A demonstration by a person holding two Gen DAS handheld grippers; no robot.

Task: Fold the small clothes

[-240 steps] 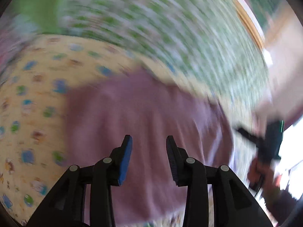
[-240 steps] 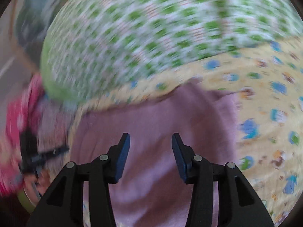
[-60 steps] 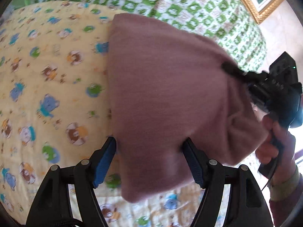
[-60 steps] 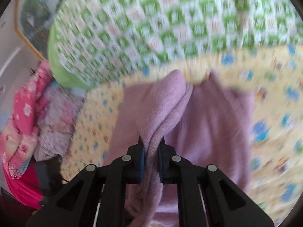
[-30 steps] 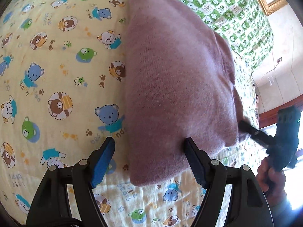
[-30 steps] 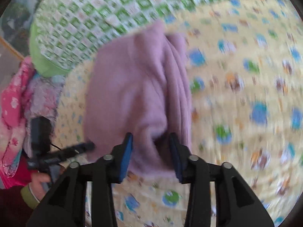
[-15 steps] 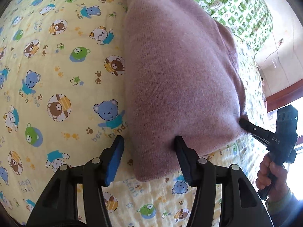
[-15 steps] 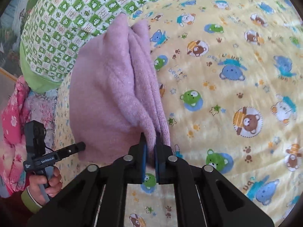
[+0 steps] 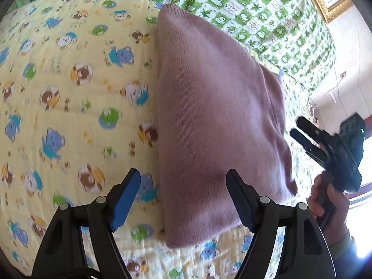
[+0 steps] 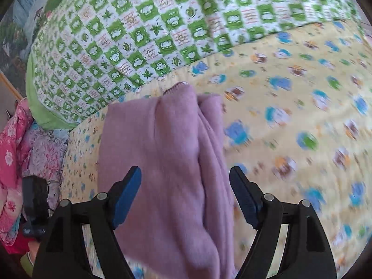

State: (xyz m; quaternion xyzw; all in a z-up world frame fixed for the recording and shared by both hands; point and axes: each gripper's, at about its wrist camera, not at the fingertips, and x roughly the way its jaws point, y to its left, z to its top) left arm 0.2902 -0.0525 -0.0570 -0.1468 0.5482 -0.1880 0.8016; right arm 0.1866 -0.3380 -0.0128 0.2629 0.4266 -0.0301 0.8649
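No print reads cleanly right now: the green checked quilt (image 10: 144, 34) carries tiny script in its white squares and the yellow bear sheet (image 9: 58, 116) has small lettering too, but every word is too blurred to make out.

Bare bear-print sheet (image 9: 58, 97) lies open beside the folded mauve sweater (image 9: 214, 121) — the green checkered quilt (image 10: 144, 28) bounds it behind, floral bedding (image 10: 21, 144) at one side.

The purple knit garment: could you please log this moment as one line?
purple knit garment: folded, lying on bear-print blanket | left hand-held gripper: open, holding nothing | right hand-held gripper: open, holding nothing
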